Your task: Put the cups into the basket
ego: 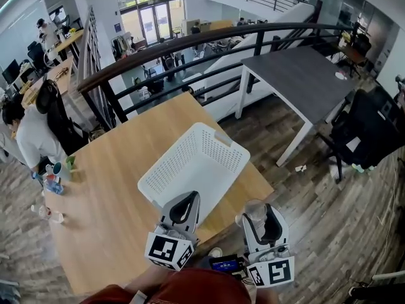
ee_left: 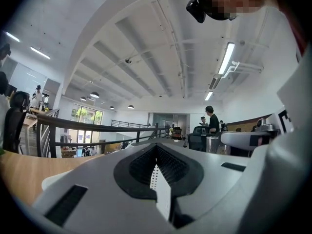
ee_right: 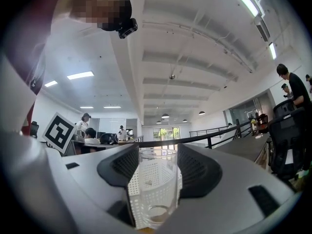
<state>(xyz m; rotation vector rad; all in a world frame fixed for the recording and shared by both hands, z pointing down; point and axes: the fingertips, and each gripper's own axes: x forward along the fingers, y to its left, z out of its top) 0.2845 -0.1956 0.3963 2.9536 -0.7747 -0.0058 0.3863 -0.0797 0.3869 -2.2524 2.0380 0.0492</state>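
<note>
Cup, clear and upright, is clamped by the right gripper at the table's near right edge, beside the white basket, whose near wall is pinched by the left gripper.

Left gripper fills the bottom half here, jaws pretty much together. Just a thin white perforated sliver of basket shows in the slit. Wooden table is on the left, with a dark railing behind. A person in black stands farther back, under a strip light.
</note>
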